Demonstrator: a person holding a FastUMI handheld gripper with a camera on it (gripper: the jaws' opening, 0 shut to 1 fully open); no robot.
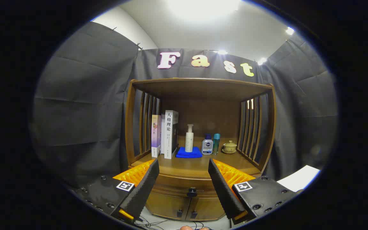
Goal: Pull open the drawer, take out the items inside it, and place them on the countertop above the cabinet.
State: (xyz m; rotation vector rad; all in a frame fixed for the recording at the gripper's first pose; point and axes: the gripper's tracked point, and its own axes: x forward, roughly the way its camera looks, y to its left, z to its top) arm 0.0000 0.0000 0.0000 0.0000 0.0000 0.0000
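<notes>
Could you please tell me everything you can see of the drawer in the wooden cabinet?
The drawer is a shallow, brown, wood-looking front with a gently bowed face, directly under the countertop and above two small cabinet doors. One dark round knob sits at its middle. It is fully shut, so its contents are hidden. Nothing touches it: the gripper is open, its fingers spread apart and short of it, the knob showing between them.

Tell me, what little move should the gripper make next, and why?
Probably ease forward and down toward the drawer knob. The drawer looks shut, the gripper is open with nothing between its fingers, and the knob sits ahead of them, lower than the fingertips, so it must be gripped before pulling.
</notes>
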